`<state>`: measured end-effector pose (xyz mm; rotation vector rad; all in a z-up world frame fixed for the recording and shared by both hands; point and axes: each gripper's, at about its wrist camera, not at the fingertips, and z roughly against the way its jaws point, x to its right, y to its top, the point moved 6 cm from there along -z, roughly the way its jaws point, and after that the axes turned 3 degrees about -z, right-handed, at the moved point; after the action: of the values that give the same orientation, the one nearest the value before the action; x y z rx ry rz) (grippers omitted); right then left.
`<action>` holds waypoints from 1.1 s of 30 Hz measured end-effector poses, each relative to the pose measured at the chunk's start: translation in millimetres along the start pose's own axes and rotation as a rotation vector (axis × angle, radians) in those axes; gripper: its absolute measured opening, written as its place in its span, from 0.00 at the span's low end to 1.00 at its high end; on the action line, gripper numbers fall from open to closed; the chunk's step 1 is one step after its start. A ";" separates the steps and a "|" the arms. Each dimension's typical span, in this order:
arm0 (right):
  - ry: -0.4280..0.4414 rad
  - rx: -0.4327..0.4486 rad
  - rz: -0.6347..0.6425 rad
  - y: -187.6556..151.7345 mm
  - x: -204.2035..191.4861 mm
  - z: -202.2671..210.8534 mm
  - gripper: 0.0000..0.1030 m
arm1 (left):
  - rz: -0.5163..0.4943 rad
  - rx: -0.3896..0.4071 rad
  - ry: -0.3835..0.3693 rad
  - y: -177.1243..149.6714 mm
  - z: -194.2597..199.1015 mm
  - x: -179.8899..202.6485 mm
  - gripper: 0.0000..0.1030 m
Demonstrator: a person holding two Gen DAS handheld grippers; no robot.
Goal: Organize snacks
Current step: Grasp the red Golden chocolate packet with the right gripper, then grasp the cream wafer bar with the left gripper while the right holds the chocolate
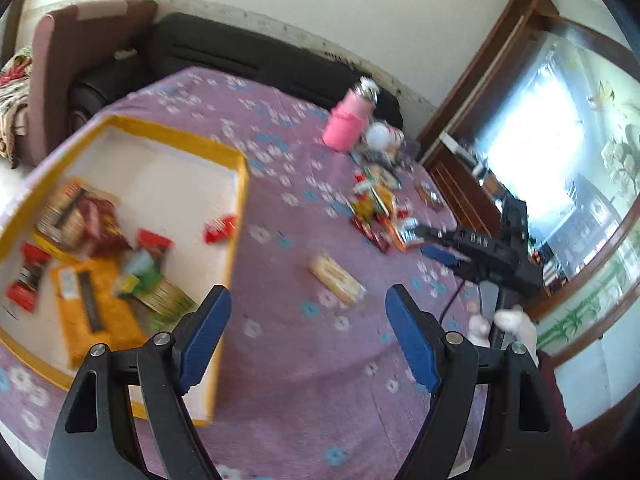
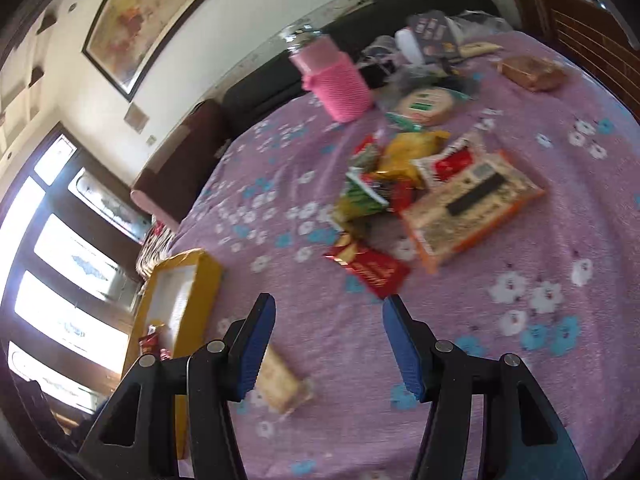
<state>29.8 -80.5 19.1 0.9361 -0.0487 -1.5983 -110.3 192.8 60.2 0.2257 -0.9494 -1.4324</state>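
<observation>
Both grippers were empty: the left gripper (image 1: 308, 300) gaped wide at lower centre, the right gripper (image 2: 328, 308) spread about halfway. Snacks (image 1: 88, 248) lay in the yellow box (image 1: 240, 184) at left, a loose pile (image 2: 420, 192) on the purple cloth (image 2: 520, 360) right of centre.

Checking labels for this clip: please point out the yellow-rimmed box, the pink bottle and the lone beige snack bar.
yellow-rimmed box (image 1: 240, 184): left wrist view, right rim.
pink bottle (image 2: 346, 86): right wrist view, knitted sleeve.
beige snack bar (image 1: 336, 278): left wrist view, wrapper middle.

No readable text on the blurred snack packets (image 2: 400, 184).
</observation>
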 end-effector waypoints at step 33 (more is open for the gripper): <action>-0.089 -0.051 0.201 -31.9 9.3 -50.8 0.24 | -0.069 -0.272 0.058 -24.0 -130.7 49.8 0.77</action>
<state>33.9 -56.3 -36.4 0.7940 -0.1588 -1.4469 -48.0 91.6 -17.4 0.0980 -0.6965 -1.5923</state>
